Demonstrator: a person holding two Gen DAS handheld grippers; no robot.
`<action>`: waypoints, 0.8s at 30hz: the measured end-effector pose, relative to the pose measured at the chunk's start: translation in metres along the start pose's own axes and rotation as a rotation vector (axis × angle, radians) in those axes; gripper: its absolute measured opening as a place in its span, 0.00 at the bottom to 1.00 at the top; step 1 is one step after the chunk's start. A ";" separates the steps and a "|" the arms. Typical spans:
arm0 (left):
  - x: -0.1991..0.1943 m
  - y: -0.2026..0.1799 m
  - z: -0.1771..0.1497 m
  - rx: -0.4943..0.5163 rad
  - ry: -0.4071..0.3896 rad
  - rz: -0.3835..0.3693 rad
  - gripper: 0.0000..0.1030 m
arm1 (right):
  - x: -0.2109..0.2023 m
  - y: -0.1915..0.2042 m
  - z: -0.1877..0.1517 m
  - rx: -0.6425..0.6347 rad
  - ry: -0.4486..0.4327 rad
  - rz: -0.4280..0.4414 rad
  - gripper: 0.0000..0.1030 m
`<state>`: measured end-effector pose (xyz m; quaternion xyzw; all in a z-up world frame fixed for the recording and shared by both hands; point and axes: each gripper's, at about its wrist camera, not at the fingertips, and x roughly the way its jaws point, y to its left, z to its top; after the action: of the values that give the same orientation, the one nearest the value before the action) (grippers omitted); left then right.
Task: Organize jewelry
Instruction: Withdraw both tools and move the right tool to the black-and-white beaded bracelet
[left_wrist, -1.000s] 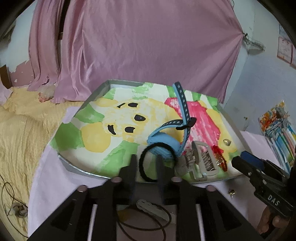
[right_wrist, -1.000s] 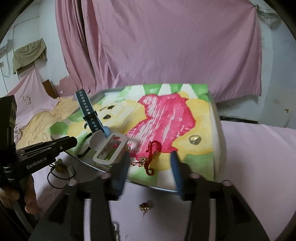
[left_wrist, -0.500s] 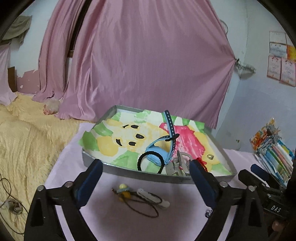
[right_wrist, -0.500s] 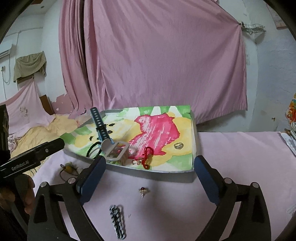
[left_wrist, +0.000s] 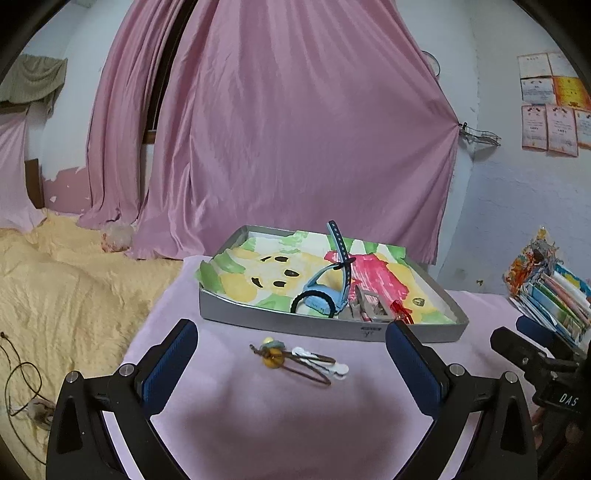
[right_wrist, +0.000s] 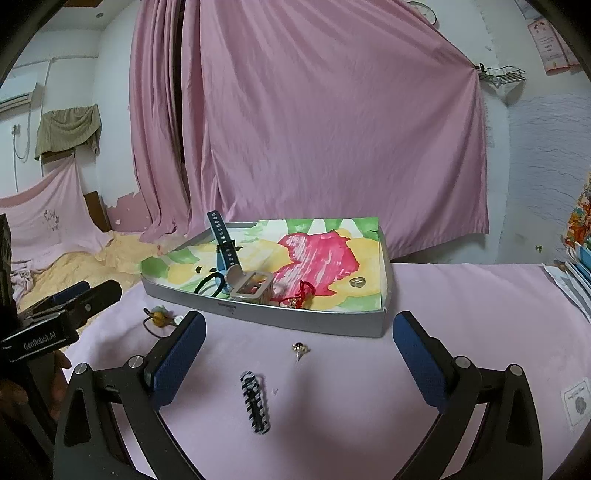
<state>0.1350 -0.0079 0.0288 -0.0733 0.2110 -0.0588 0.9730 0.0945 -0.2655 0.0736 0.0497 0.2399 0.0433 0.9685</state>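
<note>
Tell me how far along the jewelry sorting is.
Done: the blue watch, hair claw, red cord and ring lie in the tray. In hand: nothing; left tool and right tool are open. Left on the cloth: hair ties, earring, striped clip.

Black tongs, blue pads, silver screws
</note>
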 end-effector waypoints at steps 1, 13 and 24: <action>-0.001 0.000 -0.001 0.002 -0.002 0.001 0.99 | -0.001 0.001 -0.001 -0.001 -0.001 0.001 0.97; -0.012 -0.001 -0.014 0.040 0.009 0.017 0.99 | -0.008 0.005 -0.015 -0.010 0.016 0.001 0.97; -0.009 0.005 -0.023 0.042 0.056 0.034 0.99 | -0.002 0.011 -0.023 -0.030 0.068 -0.001 0.97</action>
<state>0.1175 -0.0046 0.0115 -0.0478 0.2382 -0.0488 0.9688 0.0818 -0.2535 0.0558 0.0336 0.2719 0.0481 0.9605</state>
